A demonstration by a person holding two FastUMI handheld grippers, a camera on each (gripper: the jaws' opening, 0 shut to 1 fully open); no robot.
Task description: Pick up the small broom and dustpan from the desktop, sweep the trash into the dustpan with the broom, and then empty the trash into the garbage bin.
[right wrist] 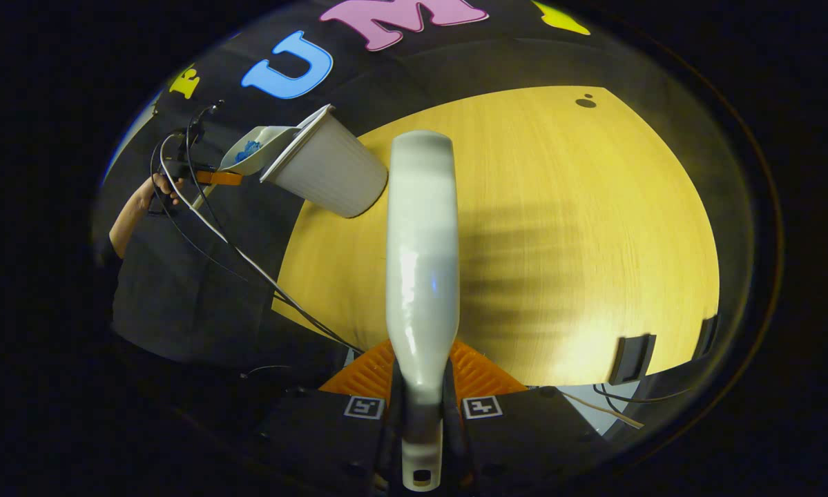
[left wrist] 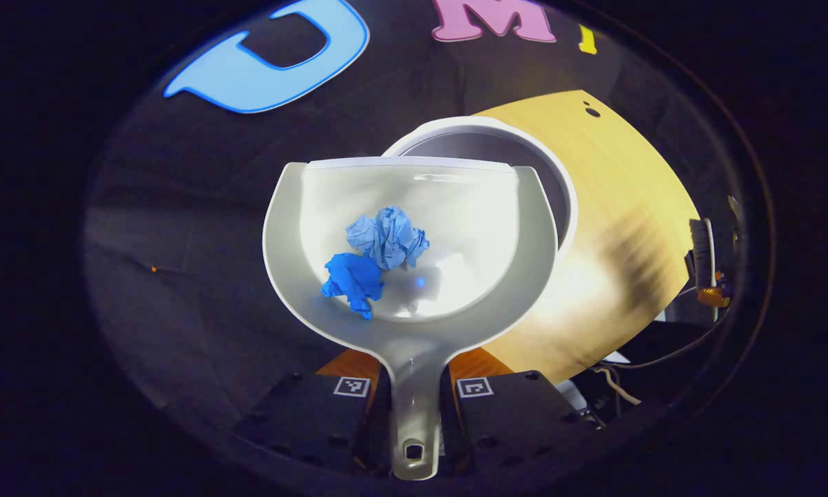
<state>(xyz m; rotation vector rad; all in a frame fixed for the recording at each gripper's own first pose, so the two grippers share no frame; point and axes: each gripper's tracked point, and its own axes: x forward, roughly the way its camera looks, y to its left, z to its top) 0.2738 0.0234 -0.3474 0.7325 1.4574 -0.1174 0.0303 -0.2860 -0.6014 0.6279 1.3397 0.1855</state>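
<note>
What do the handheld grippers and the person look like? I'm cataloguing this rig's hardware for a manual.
Each gripper, left gripper and right gripper, has two blocky finger carriers, each carrying a square black-and-white marker tag, ahead of a ribbed orange body. In the right gripper view, dark cables loop away from the far gripper, and the person wears a dark short-sleeved top.

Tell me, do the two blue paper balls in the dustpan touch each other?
Touching. In the left gripper view the light blue paper ball presses against the dark blue paper ball inside the dustpan, with no gap between them.
</note>
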